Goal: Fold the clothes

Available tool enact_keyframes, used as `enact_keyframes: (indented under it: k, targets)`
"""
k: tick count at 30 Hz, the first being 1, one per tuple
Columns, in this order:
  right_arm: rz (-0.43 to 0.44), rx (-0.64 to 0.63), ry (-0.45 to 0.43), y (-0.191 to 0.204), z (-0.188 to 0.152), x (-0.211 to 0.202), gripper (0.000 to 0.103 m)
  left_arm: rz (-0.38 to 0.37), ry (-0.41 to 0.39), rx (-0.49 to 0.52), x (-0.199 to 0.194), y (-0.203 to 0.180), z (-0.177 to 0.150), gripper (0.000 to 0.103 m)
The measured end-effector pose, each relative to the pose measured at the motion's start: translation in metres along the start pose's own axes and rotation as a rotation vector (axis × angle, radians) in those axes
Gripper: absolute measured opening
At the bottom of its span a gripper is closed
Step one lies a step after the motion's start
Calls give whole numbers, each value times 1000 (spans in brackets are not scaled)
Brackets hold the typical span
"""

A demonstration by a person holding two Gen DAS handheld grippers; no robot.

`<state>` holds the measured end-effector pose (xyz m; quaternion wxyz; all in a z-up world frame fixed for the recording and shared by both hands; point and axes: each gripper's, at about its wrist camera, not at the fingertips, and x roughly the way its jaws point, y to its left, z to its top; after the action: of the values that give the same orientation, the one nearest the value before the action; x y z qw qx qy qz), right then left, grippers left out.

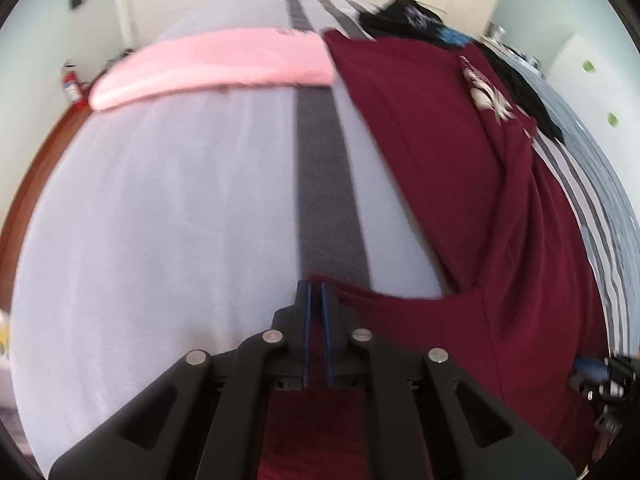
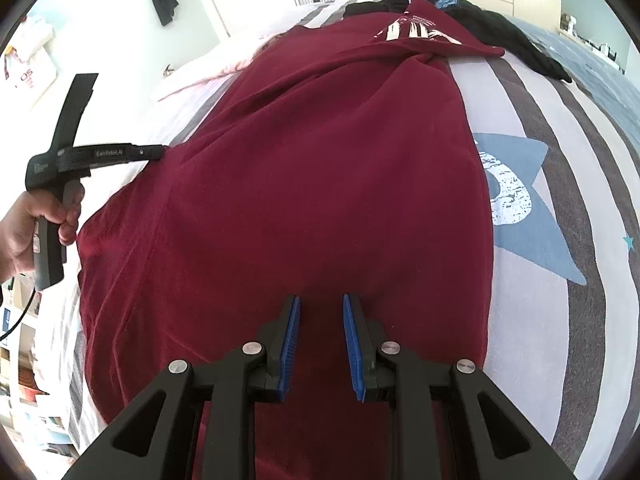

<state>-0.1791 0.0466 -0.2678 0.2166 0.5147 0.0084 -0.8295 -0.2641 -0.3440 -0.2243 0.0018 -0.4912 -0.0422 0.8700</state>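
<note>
On the bed [image 2: 560, 152] a maroon shirt [image 2: 320, 184] lies spread, its long axis running from the near edge away toward the far end, where the printed chest [image 2: 416, 32] sits folded over. From the right wrist view its right edge follows a pale stripe of the striped cover, beside a blue star print [image 2: 532, 216]; its left edge reaches toward the bed's left side. From the left wrist view the cover left of the shirt lies bare up to a pink cloth [image 1: 216, 68] across the far part, which touches the shirt's far corner. Dark clothes [image 2: 520, 44] are heaped beyond the shirt at the far right.

The fabric is plain deep red, softly creased, with a seam down its left part and a white print near the far end.

The left gripper [image 1: 317, 292] has its fingers closed together on the shirt's near left corner, a strip of red cloth pinched between the blue pads; a hand [image 2: 36, 224] holds its grip. The right gripper [image 2: 320, 320] sits over the shirt's near edge with fingers apart, red cloth showing in the gap, the pads not pressing on it.
</note>
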Motion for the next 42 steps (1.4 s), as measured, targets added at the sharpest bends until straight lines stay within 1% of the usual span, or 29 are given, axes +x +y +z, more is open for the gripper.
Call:
enact_keyframes:
  k: [2, 3, 4, 6, 9, 10, 12, 14, 16, 19, 20, 22, 24, 26, 27, 29, 31, 33, 34, 37, 40, 42]
  targets:
    - [-7, -4, 1, 1, 0, 1, 21, 53, -38, -23, -10, 6, 2, 6]
    - [-8, -2, 3, 2, 0, 1, 21, 59, -48, -7, -14, 3, 1, 6]
    - [-9, 2, 6, 2, 0, 1, 21, 43, -58, 23, -20, -3, -1, 6]
    - [-6, 27, 23, 1, 4, 0, 21, -29, -65, 81, -33, -22, -9, 6]
    - [-19, 43, 40, 2, 15, -5, 21, -127, -26, 81, -39, -39, -19, 6]
    - [-23, 50, 34, 1, 19, -8, 20, -145, -13, 81, -40, -42, -23, 6]
    - [-40, 62, 13, -3, 29, -12, 20, -146, 15, 70, -35, -41, -29, 6]
    - [-52, 76, -14, -11, 39, -13, 20, -122, 60, 33, -21, -33, -36, 6]
    - [-56, 94, -38, -21, 50, -12, 20, -97, 86, 10, -10, -25, -41, 6]
    - [-70, 91, -33, -37, 60, 4, 20, -85, 87, -7, -2, -18, -44, 6]
    - [-61, 97, -23, -42, 58, 11, 20, -76, 88, -10, -3, -19, -44, 6]
    - [-18, 111, -23, -52, 53, 18, 21, -55, 92, -20, -5, -19, -44, 6]
    - [16, 100, -18, -56, 51, 16, 21, 3, 107, -43, -8, -21, -41, 6]
    - [52, 96, 6, -65, 51, 11, 20, 106, 108, -70, -15, -25, -34, 6]
    - [72, 95, 20, -70, 51, 9, 18, 140, 95, -81, -20, -30, -28, 6]
    - [104, 88, 44, -80, 52, 4, 18, 155, 48, -96, -35, -44, -15, 6]
    - [96, 54, 55, -92, 60, -4, 18, 132, 10, -84, -42, -64, 2, 6]
    - [71, 33, 40, -108, 73, -10, 21, 89, -21, -59, -40, -90, 23, 6]
    - [55, 30, 32, -118, 81, -10, 21, 55, -28, -50, -33, -103, 34, 11]
    - [3, 45, 7, -151, 108, -1, 21, -26, -48, -2, -5, -145, 70, 11]
    - [-69, 57, -28, -181, 140, 17, 21, -119, -61, 84, 25, -187, 99, 11]
    - [-105, 82, -47, -201, 160, 29, 21, -168, -50, 139, 51, -218, 122, 11]
